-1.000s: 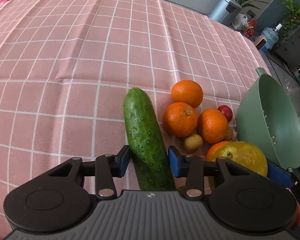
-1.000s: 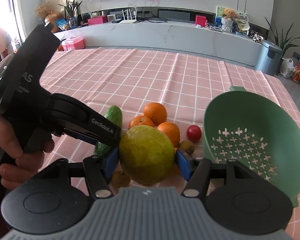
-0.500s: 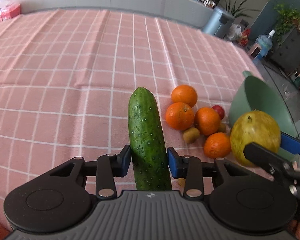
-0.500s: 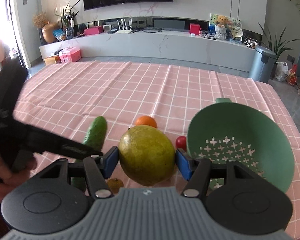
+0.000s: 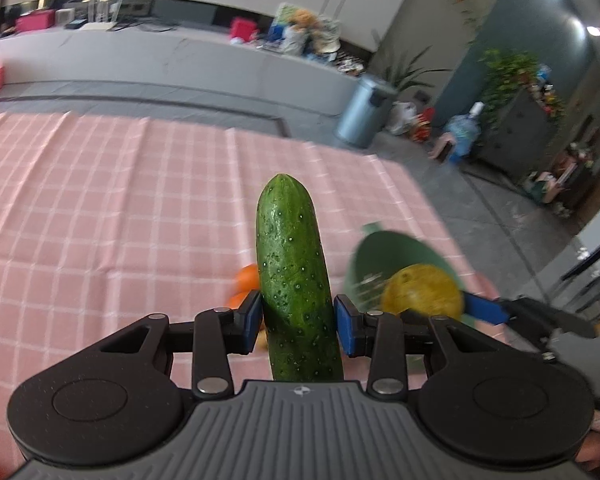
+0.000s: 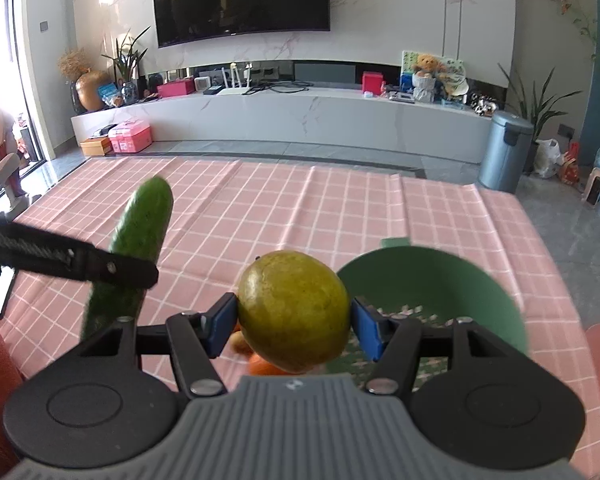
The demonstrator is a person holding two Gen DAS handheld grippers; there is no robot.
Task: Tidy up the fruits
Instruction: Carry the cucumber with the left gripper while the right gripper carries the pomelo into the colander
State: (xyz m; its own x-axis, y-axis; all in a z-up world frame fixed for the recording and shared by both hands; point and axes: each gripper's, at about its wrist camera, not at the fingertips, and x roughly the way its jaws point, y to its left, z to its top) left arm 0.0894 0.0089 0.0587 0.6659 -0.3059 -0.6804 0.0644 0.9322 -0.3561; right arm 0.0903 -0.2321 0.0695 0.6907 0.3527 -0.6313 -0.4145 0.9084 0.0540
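While the left gripper (image 5: 296,316) is clamped on the cucumber (image 5: 294,276), its blue pads press the lower half from both sides and the rounded tip points forward, clear of the pink checked table (image 5: 100,220). The right gripper (image 6: 294,322) is closed around a yellow-green round fruit (image 6: 294,312), perhaps a large citrus, pinched at its widest part. That fruit hangs just beside the near left rim of the green colander (image 6: 440,280). Blurred oranges (image 5: 246,284) lie on the table behind the cucumber, left of the colander.
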